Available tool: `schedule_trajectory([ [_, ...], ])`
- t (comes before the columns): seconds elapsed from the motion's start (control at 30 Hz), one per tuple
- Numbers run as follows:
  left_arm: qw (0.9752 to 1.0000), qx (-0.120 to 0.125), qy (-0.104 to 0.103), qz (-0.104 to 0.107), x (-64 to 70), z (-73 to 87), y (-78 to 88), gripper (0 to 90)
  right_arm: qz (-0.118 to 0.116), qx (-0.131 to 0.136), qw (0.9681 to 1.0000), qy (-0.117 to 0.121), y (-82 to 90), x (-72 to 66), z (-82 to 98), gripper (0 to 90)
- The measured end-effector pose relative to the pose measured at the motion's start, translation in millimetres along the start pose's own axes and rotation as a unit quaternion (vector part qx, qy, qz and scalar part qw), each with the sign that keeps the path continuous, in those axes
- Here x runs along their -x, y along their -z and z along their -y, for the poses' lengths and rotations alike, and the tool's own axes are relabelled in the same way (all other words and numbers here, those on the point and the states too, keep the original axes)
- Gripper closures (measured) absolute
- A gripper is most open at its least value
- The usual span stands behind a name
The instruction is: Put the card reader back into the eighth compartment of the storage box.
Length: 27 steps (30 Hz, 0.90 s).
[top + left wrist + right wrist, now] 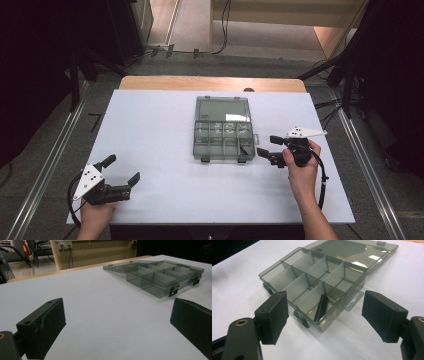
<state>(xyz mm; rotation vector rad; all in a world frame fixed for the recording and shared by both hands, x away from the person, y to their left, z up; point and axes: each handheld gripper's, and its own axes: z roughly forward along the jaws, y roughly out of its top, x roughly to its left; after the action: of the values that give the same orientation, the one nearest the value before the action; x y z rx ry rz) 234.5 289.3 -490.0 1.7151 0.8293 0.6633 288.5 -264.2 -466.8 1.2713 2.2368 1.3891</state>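
Note:
A smoky-grey see-through compartment box [222,132] lies in the middle of the white table [150,150], its lid [222,107] folded back flat. One short black piece [320,307] leans in the near right compartment; it shows as a dark sliver [245,148] from above. My right gripper [267,145] sits just right of the box's front corner, open, nothing between its jaws. In the right gripper view the box [317,272] stands right ahead of the gripper [328,315]. My left gripper [122,169] rests at the front left, open and empty, far from the box [160,275].
Two black latches [222,160] hang on the box's near edge. A strip of wooden tabletop [210,82] shows past the white sheet's far side. Metal rails [50,165] run along the floor on both sides, and cables [330,107] lie at the right.

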Motion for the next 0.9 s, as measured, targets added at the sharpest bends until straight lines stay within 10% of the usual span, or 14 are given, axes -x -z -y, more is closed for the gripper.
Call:
schedule_trajectory([
  [0.9,1.0,0.0,0.0,-0.001,0.1,0.0,-0.1,0.1,0.085,0.02,0.9962,0.006,26.2,2.9,26.2,15.1],
])
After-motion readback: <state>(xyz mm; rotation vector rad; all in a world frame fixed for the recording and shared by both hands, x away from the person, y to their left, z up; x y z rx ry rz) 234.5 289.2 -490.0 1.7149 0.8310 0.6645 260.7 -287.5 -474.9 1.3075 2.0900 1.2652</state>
